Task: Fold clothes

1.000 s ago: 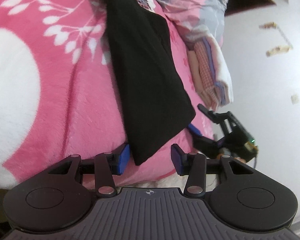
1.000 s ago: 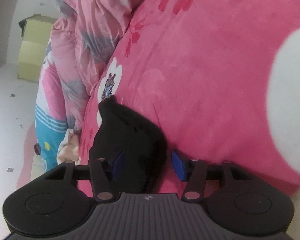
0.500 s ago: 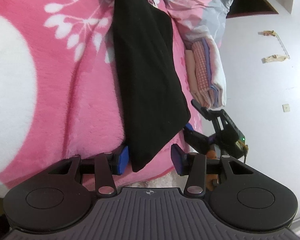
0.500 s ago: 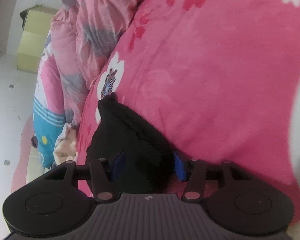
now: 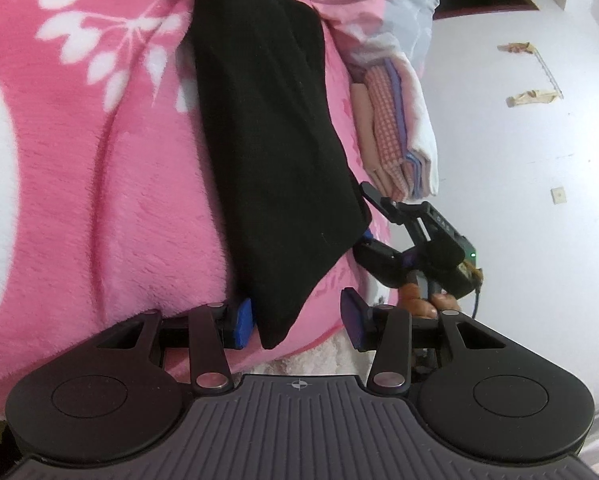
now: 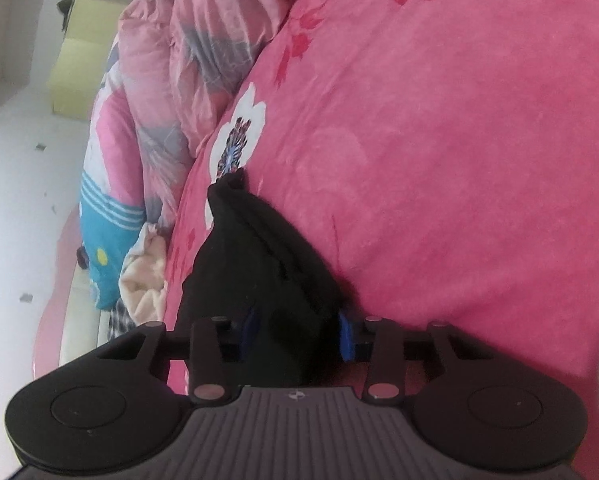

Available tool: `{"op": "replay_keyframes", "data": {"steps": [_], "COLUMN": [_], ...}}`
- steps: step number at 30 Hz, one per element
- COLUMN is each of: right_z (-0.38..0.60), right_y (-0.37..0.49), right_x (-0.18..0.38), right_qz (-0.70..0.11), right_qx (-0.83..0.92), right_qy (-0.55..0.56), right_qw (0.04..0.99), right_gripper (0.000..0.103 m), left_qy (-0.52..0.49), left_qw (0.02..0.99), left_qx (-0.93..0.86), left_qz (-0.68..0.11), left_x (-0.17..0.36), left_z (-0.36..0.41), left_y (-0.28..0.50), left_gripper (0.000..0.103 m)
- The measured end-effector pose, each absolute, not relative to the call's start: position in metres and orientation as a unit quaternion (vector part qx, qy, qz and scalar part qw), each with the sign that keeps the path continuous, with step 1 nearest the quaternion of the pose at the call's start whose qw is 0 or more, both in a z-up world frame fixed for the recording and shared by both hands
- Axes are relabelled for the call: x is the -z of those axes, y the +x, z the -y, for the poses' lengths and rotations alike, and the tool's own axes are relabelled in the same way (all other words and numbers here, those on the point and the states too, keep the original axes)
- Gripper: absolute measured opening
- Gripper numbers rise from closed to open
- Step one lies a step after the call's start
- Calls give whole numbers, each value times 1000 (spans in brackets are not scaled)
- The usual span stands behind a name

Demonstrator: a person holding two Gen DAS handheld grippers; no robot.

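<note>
The left hand-held gripper (image 5: 297, 322), parted, straddles the black garment's (image 5: 275, 152) near corner on the pink blanket (image 5: 99, 184).

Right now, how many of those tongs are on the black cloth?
2: the left tongs open around the black cloth's near corner, the right tongs around its other corner.

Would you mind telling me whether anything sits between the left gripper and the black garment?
Nothing visible does: the black garment already hangs between the open fingers of the left gripper, its corner beside the left pad.
</note>
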State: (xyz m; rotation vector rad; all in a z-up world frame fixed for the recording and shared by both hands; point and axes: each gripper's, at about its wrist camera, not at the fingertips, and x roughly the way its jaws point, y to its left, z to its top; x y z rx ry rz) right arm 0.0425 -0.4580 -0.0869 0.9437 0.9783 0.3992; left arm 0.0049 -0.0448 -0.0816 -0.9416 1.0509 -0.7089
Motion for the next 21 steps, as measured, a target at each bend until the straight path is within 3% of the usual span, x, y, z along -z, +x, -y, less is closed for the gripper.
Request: {"op": "replay_keyframes", "data": {"steps": [1,3,7,13,21], "right_z": [457,456,452,446,420], "right_y": [43,45,45,44,108], "right_x": [87,87,74,42,-26], "right_qz": [-450,-451,-437,-399,-336], "right_qx": [-186,-192,-209,-242,-296], "right_qy": [429,420,411,410,456], "right_qw": [761,764,772,783,769], "right_gripper": [34,21,8,6,6], "left_qy": [-419,-392,-338,-363,-400], "left_qw": [708,726,763,774,784], "left_qx": [316,310,301,323,325], "left_qz": [-472,-473,-462,-407,-346], "left_x": [81,79,66,23,-67], "left_z": [46,52,62,43,6], "left_y": [5,4,-2,12,104], "left_gripper": [38,23,6,4,4]}}
